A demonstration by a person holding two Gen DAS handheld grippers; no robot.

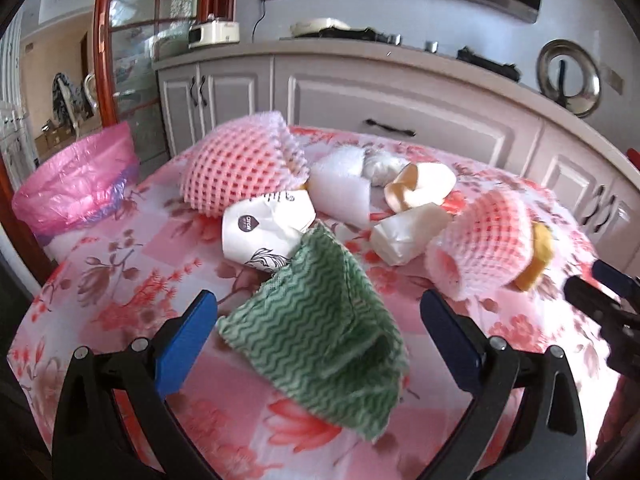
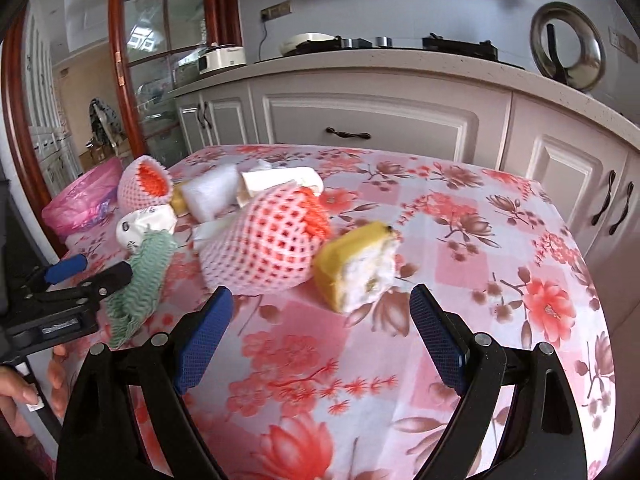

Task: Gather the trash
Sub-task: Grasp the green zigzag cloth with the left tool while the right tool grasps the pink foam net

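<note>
right gripper (image 2: 320, 320): jaws wide apart, nothing between them, hanging just over the floral tablecloth (image 2: 460, 264)
fruit chunk (image 2: 356, 266): yellow rind, white flesh, sitting right in front of the jaws
foam net (image 2: 260, 246): pink and white, touching the chunk's left side
green cloth (image 2: 148, 268): crumpled, left of the net
left gripper (image 2: 96, 270): far left beside the cloth, can't tell how far apart its jaws are
pink bag (image 2: 80, 204): far left table edge
</note>
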